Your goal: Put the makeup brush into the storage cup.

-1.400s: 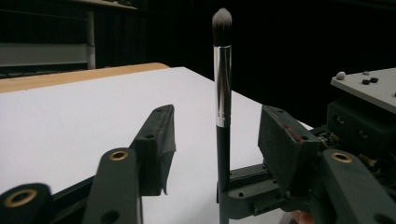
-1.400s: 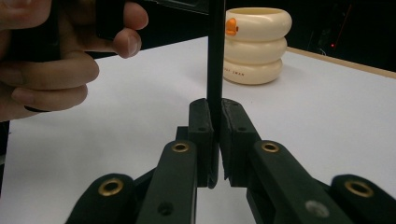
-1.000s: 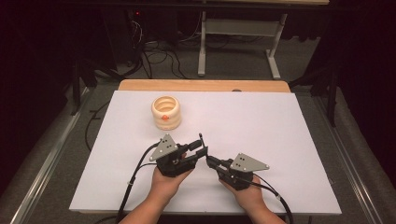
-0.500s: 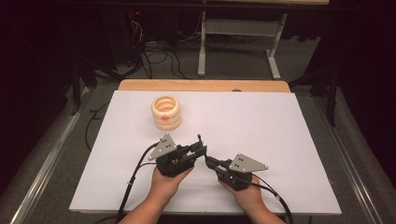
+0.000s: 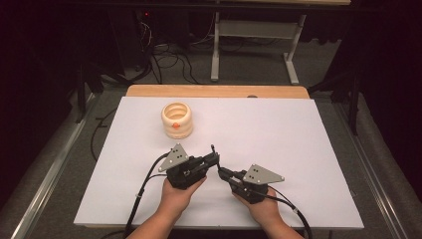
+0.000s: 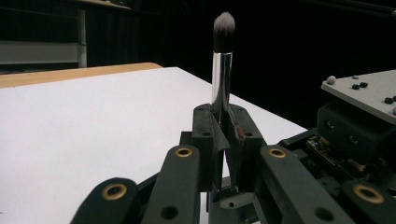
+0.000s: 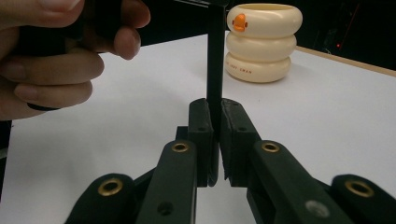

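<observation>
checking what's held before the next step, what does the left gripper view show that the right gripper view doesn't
Left gripper view: the brush's silver ferrule and grey bristle tip, upright above the left gripper, whose jaws have just been closing on it. Right gripper view: the black handle in the right gripper, a cream ringed holder behind, and a hand at left. Both: shut jaws gripping the brush over the white table.
</observation>
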A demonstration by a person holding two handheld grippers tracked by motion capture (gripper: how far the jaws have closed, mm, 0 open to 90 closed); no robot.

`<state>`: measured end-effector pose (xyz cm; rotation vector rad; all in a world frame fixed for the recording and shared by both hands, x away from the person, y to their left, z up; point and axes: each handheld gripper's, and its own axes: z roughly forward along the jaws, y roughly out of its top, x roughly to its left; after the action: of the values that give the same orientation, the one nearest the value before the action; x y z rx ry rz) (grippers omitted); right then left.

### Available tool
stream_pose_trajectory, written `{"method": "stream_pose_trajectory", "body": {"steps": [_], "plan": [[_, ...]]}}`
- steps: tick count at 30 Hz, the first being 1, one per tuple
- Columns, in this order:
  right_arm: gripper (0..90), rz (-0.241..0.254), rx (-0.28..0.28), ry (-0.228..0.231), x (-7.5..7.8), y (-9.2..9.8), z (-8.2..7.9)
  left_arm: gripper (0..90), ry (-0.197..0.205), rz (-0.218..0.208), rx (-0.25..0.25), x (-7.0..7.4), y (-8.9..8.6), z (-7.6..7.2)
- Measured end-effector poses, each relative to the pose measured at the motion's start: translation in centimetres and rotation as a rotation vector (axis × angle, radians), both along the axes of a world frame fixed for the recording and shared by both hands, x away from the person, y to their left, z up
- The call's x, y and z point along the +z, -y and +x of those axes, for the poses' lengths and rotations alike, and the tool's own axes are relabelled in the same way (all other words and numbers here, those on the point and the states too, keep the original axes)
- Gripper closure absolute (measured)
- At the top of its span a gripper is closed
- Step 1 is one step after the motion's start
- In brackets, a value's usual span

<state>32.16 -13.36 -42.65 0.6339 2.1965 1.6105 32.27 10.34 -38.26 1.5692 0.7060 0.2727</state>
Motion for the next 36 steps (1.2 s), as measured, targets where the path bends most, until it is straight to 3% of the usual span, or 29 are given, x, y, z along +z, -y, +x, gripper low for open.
{"method": "stream_pose_trajectory", "body": {"steps": [15,26,36], "plan": [[84.2,0.004,-0.002,-0.003,0.07,0.06,-0.01,83.4,0.015,0.003,0.003,0.01,0.07,-0.13],[73.7,0.017,-0.013,-0.026,0.1,0.08,0.0,83.4,0.02,0.007,0.006,0.07,-0.01,-0.16],[55.4,-0.001,-0.015,-0.034,-0.03,0.01,0.22,83.4,0.029,0.019,0.019,0.12,-0.2,-0.12]]}}
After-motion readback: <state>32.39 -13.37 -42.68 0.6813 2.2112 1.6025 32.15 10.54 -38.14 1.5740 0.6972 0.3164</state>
